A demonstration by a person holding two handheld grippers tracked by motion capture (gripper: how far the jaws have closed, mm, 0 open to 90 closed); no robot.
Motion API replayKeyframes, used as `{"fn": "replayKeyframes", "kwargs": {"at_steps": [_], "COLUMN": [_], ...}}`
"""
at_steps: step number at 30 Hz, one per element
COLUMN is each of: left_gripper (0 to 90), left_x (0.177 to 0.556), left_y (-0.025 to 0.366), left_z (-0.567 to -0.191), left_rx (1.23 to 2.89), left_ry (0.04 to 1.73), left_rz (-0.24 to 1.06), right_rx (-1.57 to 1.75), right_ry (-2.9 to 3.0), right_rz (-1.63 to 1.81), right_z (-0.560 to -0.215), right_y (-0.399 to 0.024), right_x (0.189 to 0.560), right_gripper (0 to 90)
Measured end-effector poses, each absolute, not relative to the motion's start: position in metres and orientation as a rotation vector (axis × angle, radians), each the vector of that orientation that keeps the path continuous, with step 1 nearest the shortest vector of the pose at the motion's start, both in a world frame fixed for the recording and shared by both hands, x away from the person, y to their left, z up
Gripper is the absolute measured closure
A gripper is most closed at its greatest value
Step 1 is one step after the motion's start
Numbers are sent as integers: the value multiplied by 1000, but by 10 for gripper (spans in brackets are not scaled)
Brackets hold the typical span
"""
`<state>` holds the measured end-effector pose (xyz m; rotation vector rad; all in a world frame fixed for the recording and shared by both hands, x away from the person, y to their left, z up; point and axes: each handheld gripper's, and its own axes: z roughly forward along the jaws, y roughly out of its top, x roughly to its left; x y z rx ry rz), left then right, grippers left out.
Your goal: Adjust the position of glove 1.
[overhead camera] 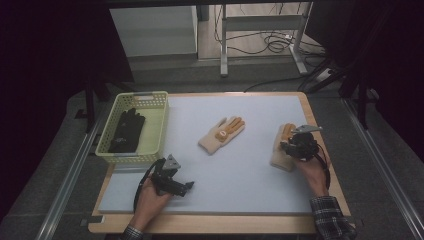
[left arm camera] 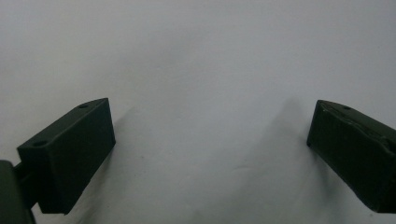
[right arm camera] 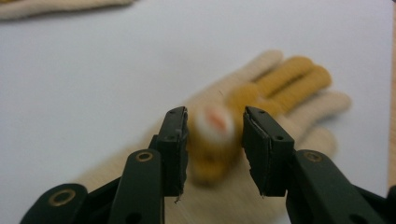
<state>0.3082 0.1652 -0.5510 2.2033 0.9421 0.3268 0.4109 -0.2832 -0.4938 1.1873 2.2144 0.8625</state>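
Observation:
A cream knitted glove (overhead camera: pixel 281 159) with orange fingers lies at the right of the pale mat (overhead camera: pixel 240 175). My right gripper (overhead camera: pixel 287 146) is down over it. In the right gripper view the glove (right arm camera: pixel 289 88) shows a round white and orange patch (right arm camera: pixel 214 123) between my right gripper (right arm camera: pixel 215 112) jaws; the left jaw is against it and a small gap remains at the right jaw. A matching second glove (overhead camera: pixel 222 134) lies at the mat's centre. My left gripper (overhead camera: pixel 184 187) rests near the front left, and its own view shows my left gripper (left arm camera: pixel 212 105) wide open over bare mat.
A yellow mesh basket (overhead camera: pixel 157 125) stands at the left edge of the table with a black glove (overhead camera: pixel 127 131) inside. The second glove's edge (right arm camera: pixel 60 5) shows at the top left of the right gripper view. Cables and table legs lie beyond the far edge.

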Motion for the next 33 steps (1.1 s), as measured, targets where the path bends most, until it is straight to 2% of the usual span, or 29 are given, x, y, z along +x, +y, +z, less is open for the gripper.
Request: {"fn": "replayKeyframes", "kwargs": {"at_steps": [2,4,9,12,18,19,22,23,28,33], "left_gripper": [9,9,9,9,9,9,9,9,9,9], "left_x": [308,308,308,308,308,308,308,308,308,308], "left_y": [165,165,165,165,165,165,165,165,165,165], "left_z": [-551,-551,-551,-551,-551,-551,-551,-551,-551,-551], "left_rx": [2203,2203,2204,2203,2203,2203,2203,2203,2203,2203], "left_ry": [942,942,942,942,942,942,942,942,942,942], "left_rz": [327,327,327,326,326,326,326,326,326,326], "right_rx": [1185,1166,1246,1315,1397,1402,1422,1420,1383,1310], "right_ry": [2228,2225,2149,2112,2113,2123,2128,2128,2128,2136], "right_rz": [873,854,846,813,791,791,873,876,845,874], "right_z": [-493,-490,-483,-488,-507,-511,-515,-516,-507,-482], "right_y": [-277,-275,-292,-310,-324,-324,-323,-322,-316,-304], "right_x": [413,413,410,409,411,411,409,409,406,401], "right_gripper": [542,542,653,666,543,564,807,833,856,852]}}
